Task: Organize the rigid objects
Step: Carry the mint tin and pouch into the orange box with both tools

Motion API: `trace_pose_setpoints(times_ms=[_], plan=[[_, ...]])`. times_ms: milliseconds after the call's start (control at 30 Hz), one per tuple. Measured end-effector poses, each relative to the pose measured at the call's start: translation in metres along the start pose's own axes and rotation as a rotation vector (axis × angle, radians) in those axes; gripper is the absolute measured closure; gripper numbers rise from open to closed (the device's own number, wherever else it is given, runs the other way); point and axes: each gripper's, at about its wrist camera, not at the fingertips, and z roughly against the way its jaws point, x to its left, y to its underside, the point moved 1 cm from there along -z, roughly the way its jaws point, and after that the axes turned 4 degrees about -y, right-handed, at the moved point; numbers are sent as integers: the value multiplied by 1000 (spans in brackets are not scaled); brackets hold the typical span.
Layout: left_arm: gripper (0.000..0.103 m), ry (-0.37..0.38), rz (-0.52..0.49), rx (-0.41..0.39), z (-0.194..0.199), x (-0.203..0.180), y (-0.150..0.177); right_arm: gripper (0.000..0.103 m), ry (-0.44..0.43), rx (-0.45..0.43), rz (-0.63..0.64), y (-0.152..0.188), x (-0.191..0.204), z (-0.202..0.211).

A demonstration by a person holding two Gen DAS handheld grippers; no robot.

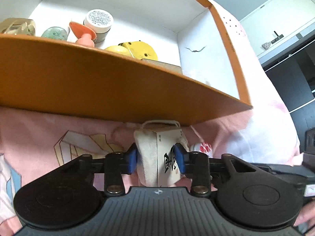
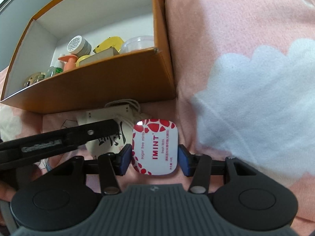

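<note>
Left wrist view: your left gripper [image 1: 157, 158] is clamped on a small white box with black calligraphy [image 1: 167, 157], blue pads [image 1: 132, 158] pressing both sides. The box sits over the pink blanket [image 1: 49, 123], just in front of the orange cardboard box [image 1: 98, 82], not inside it. Inside the orange box you have a white-lidded jar [image 1: 99, 22], an orange suction-cup piece [image 1: 83, 32], a yellow round item [image 1: 137, 49], a greenish glass piece [image 1: 55, 33] and a tan bundle [image 1: 17, 26] at far left. The mint tin [image 1: 202, 147] peeks out just right of your pad.

Right wrist view: your right gripper [image 2: 154, 156] straddles the red-and-white mint tin [image 2: 155, 147], which lies flat on the blanket. Left pad is touching or nearly touching the edge; right pad is against the other edge — cannot tell if you're actually squeezing. The left gripper's finger [image 2: 59, 137] crosses over the calligraphy box just left of the tin. Orange box stands behind, near both.
</note>
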Motion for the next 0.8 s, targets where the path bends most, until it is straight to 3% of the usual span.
trace_pose_setpoints(times_ms=[200,333,500,800], plan=[[69,31,-56,13,2,-13,1,53,4,1,-3,-1,-1,0],[69,84,-2,64,-19,-16,-2,53,32,9,-43,-2,-10,-2],[68,81,26,47,-19,-8,-3,53,24,9,-73,-2,-16,-3],[74,85,-24,-23,3,-20,3,53,22,-21,-31,-1,-7,12]])
